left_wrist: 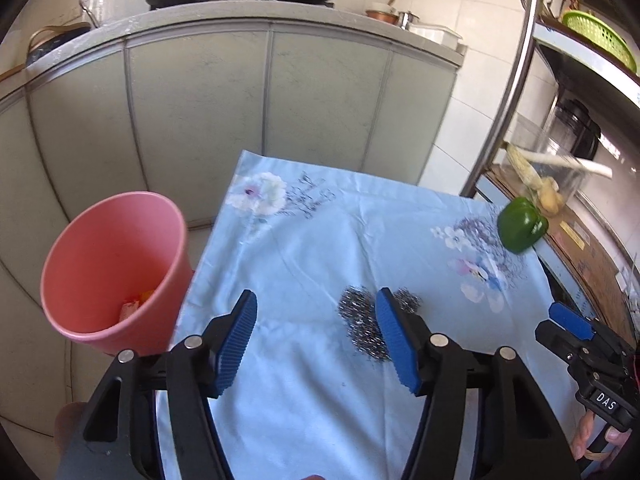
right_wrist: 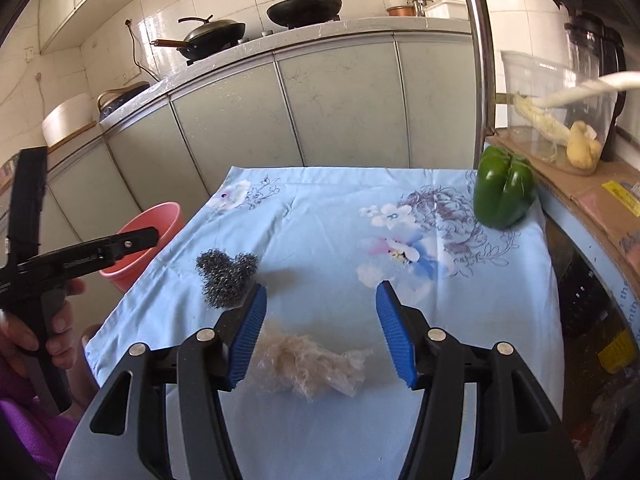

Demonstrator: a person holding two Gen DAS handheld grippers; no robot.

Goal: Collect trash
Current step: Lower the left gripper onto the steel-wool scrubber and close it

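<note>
Left of the left gripper point(left_wrist: 316, 340) stands a pink bucket point(left_wrist: 108, 264), smooth plastic, cone shaped, beside the edge of the table; some orange and white scraps lie at its bottom. The jaws of this gripper are released and wide, with ribbed blue pads point(left_wrist: 236, 344), and nothing is between them. Just behind its right pad lies a steel wool scrubber point(left_wrist: 360, 320), a rough grey tangle of wire, partly hidden by that pad. Under everything is a light blue cloth point(left_wrist: 320, 248) with printed flowers, a little wrinkled.

The right gripper point(right_wrist: 320, 328) is also released, its jaws wide apart. Between them, low and nearer to the left pad, lies a crumpled plastic wrap point(right_wrist: 308, 364), thin, half transparent, beige; the pads do not press it. The scrubber point(right_wrist: 226, 276) touches the tip of its left pad. Far right and beyond the jaws stands a glossy green bell pepper point(right_wrist: 504, 190), at the corner of the cloth.
</note>
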